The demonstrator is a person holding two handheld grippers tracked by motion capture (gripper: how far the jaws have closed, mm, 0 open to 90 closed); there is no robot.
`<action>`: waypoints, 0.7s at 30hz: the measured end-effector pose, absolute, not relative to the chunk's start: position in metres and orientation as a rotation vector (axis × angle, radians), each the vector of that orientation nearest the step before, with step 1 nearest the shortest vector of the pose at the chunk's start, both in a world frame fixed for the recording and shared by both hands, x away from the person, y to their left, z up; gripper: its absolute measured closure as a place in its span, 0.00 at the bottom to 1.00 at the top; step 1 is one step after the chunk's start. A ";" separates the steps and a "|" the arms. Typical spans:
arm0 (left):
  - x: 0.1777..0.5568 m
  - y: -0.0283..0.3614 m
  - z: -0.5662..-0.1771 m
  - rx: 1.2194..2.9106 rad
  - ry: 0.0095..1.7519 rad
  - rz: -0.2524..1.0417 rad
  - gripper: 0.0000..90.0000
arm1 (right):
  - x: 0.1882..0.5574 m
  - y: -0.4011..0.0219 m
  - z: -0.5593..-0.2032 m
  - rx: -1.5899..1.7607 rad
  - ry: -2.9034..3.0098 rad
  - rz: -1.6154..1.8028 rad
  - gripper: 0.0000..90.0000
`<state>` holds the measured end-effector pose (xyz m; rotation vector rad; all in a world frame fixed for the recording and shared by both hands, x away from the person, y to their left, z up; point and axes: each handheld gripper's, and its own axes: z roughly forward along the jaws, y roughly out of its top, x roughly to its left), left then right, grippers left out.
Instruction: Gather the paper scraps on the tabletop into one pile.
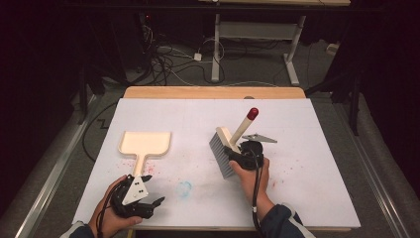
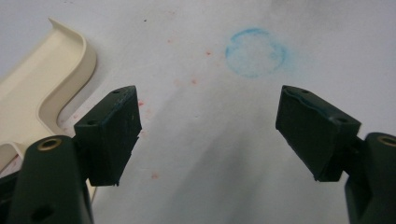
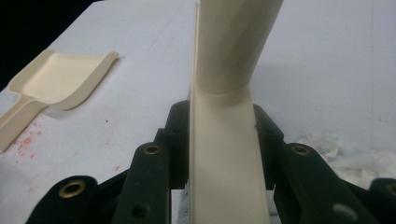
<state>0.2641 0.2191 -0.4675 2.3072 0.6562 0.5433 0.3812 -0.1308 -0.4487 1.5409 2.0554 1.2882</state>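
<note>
Right tongs (image 3: 219, 140) clamp the brush (image 3: 224, 154) head.

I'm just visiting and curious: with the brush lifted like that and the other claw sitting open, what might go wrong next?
1. The right gripper pinches only the narrow cream back of the grey-bristled brush with the red-tipped handle; it could twist or slip while sweeping.
2. The left gripper is open beside the cream plastic dustpan, not holding it, so a push from the brush may slide it away.
3. Crumpled white scraps could scatter off the white table.
</note>
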 end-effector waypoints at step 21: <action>0.262 0.220 -0.467 2.320 0.654 0.557 0.24 | 0.366 -0.160 -0.391 1.308 2.063 1.330 0.75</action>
